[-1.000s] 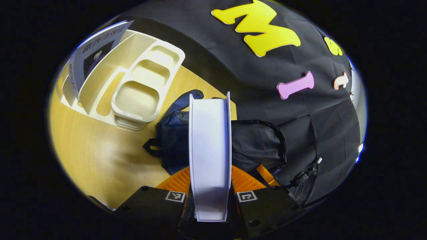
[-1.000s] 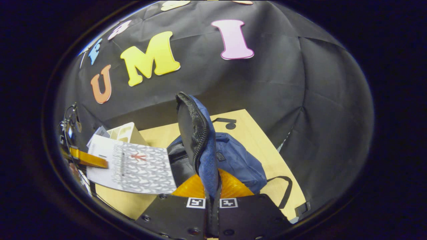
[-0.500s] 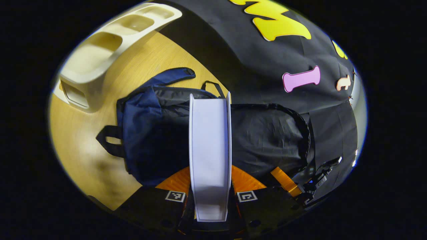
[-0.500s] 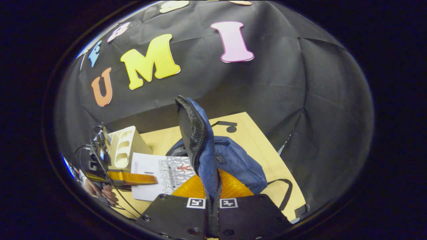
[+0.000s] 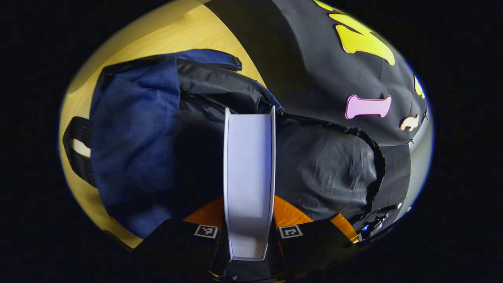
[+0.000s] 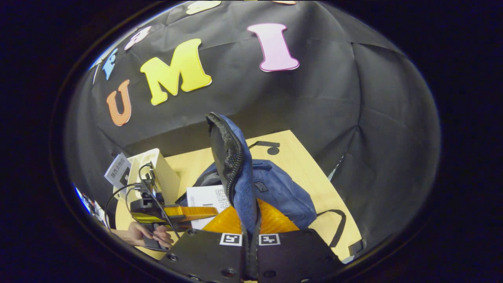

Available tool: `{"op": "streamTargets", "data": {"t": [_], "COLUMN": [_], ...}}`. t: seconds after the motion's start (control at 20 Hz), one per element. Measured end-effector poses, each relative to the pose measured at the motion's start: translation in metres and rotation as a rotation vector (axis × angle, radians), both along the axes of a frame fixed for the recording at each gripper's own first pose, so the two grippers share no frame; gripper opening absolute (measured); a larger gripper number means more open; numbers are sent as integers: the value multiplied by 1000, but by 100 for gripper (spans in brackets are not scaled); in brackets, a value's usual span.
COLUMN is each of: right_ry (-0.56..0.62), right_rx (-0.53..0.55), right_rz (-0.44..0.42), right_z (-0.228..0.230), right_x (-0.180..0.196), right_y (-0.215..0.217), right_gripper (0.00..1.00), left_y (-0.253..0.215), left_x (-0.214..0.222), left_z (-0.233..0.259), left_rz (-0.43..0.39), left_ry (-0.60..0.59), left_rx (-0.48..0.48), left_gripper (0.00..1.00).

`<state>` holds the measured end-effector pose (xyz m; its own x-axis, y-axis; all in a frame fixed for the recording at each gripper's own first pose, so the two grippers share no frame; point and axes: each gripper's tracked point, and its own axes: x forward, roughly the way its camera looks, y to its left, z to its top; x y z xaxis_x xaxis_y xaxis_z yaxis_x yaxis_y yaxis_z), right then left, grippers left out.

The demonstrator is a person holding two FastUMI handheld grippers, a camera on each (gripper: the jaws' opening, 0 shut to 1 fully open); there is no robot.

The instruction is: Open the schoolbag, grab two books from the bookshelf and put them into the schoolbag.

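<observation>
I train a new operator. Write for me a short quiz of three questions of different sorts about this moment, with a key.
1. True or false: the left gripper is shut on a book.
2. Multiple choice: the right gripper holds up A) a book, B) the schoolbag's zipped flap, C) the bookshelf.
3. Fill in: on the bookshelf one more ____ stands.

Key:
1. True.
2. B.
3. Book.
</observation>
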<state>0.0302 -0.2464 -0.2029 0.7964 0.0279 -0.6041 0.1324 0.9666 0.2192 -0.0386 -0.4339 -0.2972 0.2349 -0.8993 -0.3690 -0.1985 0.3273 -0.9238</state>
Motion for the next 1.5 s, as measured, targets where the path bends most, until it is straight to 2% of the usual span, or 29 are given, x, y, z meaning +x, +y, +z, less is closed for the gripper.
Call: {"op": "streamTargets", "data": {"t": [0.05, 0.1, 0.15, 0.2, 0.25, 0.3, 0.4, 0.45, 0.55, 0.6, 0.7, 0.75, 0.8, 1.05, 1.3, 1.5], "right_ry": [2, 6, 7, 10, 11, 10, 11, 11, 11, 9, 9, 7, 7, 4, -4, -3], "right_rx": [0, 2, 7, 10, 12, 11, 3, 3, 3, 3, -3, -3, -2, -24, -60, -73], "right_rz": [-2, -6, -12, -18, -19, -18, -11, -9, -5, -3, -1, 0, 1, 9, 36, 43], "right_z": [-1, -1, -2, -2, -3, -3, -4, -4, -3, -3, -5, -6, -6, -4, -2, -2], "right_x": [0, 0, -2, -2, -2, -2, -2, -3, -2, -2, 0, -1, 0, 0, 0, -1], "right_y": [0, 0, -1, -1, -1, 0, 2, 3, 4, 5, 8, 9, 11, 21, 36, 43], "right_gripper": [1, 1, 4, 1, 1, 1, 1, 1, 1, 0, 1, 0, 0, 1, 1, 1], "left_y": [-5, -7, -8, -6, -6, -3, 2, 4, 12, 21, 45, 56, 69, 132, 185, 234], "left_x": [2, 2, 1, -1, -2, -4, -11, -12, -16, -20, -23, -22, -20, -10, -7, 6], "left_z": [-4, -6, -15, -26, -29, -34, -48, -46, -48, -48, -43, -39, -31, 5, 45, 80], "left_rz": [-2, -6, -14, -21, -29, -33, -56, -61, -84, -109, -168, -187, -203, -274, -302, -219], "left_ry": [2, 15, 28, 40, 55, 84, 162, 186, 193, 188, 139, 96, 51, -123, -259, -312], "left_rx": [-4, -4, 35, 73, 68, 78, 138, 131, 188, 241, 369, 418, 461, 704, 829, 886], "left_gripper": [36, 36, 45, 48, 52, 64, 70, 67, 93, 81, 83, 96, 84, 84, 83, 83]}}
